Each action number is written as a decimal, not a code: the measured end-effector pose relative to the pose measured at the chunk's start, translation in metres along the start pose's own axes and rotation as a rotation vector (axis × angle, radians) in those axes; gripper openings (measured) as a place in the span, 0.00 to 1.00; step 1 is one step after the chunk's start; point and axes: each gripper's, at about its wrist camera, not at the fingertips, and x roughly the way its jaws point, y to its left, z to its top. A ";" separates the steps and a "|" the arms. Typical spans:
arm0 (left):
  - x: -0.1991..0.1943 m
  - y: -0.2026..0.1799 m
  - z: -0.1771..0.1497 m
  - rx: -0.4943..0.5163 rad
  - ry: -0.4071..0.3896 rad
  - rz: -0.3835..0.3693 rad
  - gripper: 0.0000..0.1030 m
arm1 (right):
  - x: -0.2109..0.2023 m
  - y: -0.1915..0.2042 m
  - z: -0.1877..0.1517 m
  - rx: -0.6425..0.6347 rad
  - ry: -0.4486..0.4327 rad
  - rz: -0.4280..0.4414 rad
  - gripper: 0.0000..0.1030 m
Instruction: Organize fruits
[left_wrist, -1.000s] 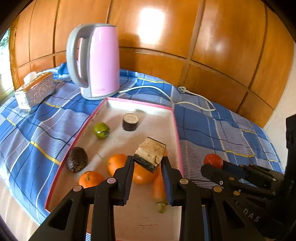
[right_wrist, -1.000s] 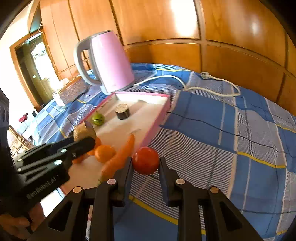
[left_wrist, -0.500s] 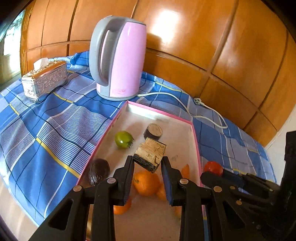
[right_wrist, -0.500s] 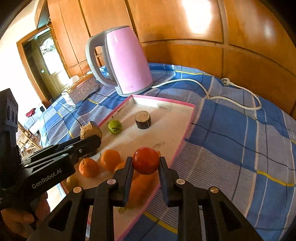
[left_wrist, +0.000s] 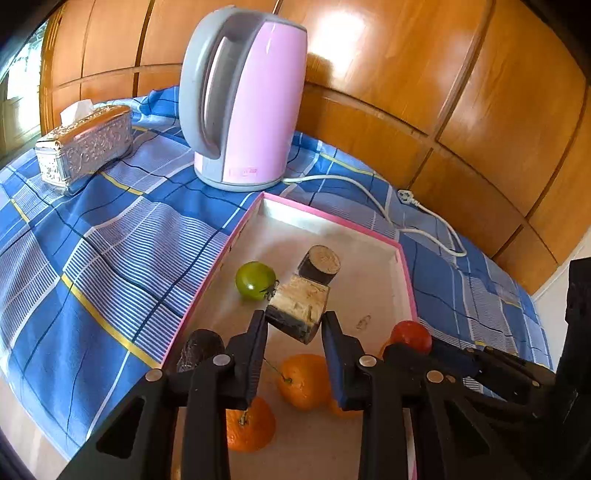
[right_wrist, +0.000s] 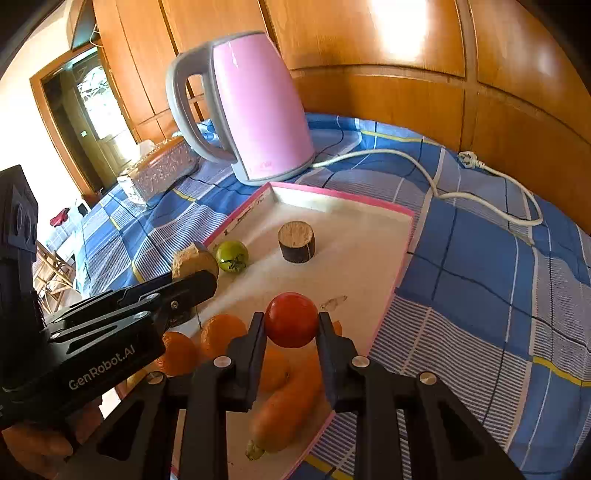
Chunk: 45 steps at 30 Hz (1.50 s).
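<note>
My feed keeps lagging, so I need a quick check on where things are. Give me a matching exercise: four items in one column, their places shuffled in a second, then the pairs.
Things:
1. round red tomato
2. pale cut chunk with dark rind
3. small green tomato
4. pink electric kettle with grey handle

Places:
A. on the blue checked cloth, behind the tray
B. clamped in the right gripper
C. lying on the floor of the pink-rimmed tray
D. clamped in the left gripper

Pairs: 1-B, 2-D, 3-C, 4-A
</note>
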 end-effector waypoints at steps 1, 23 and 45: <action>0.001 0.001 0.000 -0.003 0.003 0.000 0.29 | 0.002 0.000 0.000 0.002 0.004 0.001 0.26; -0.004 0.002 -0.006 0.002 -0.005 0.046 0.31 | 0.017 0.002 -0.007 0.035 0.035 -0.007 0.27; -0.031 0.006 -0.018 0.018 -0.047 0.098 0.40 | 0.000 0.015 -0.015 0.018 -0.010 -0.033 0.32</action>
